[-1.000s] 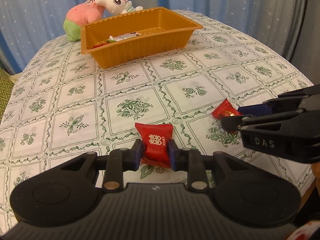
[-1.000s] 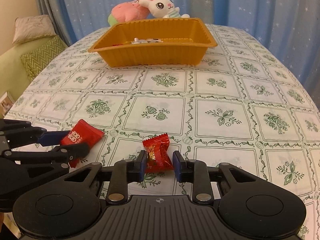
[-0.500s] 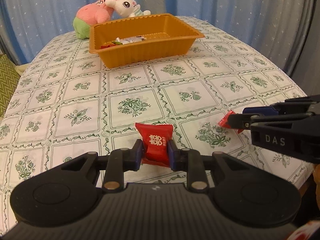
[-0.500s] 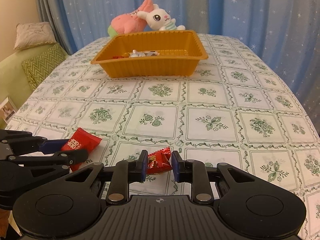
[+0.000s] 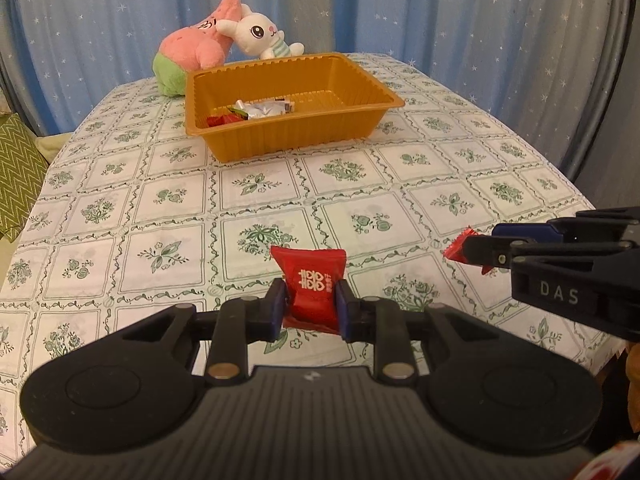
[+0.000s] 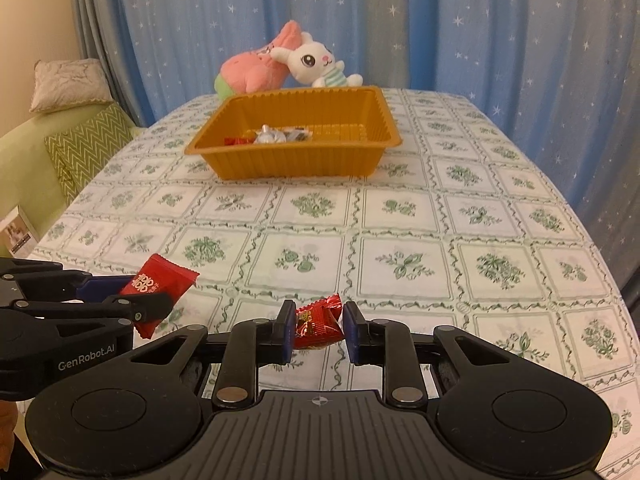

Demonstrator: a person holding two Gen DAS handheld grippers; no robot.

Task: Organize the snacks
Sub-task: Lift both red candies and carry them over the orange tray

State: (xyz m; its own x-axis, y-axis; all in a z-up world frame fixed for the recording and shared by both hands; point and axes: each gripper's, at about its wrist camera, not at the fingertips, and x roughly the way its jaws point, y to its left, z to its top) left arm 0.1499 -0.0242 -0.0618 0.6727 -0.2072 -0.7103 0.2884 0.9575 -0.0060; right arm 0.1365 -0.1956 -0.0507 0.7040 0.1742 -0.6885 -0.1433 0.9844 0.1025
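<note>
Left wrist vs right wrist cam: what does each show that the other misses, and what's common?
Left wrist only: the white double-character print on the flat red packet, seen head-on.

Right wrist only: the green sofa with cushions, and the crinkled red candy seen whole, pinched in the right gripper; the left view shows only its tip.

Both: the orange tray holding a few wrappers, two plush toys behind it, the left gripper clamped on the packet.

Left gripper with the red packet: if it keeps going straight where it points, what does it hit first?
Probably bare tablecloth. The left gripper, shut on the red packet, tilts down at the table short of the orange tray. Nothing else lies in that line; depth is uncertain.
</note>
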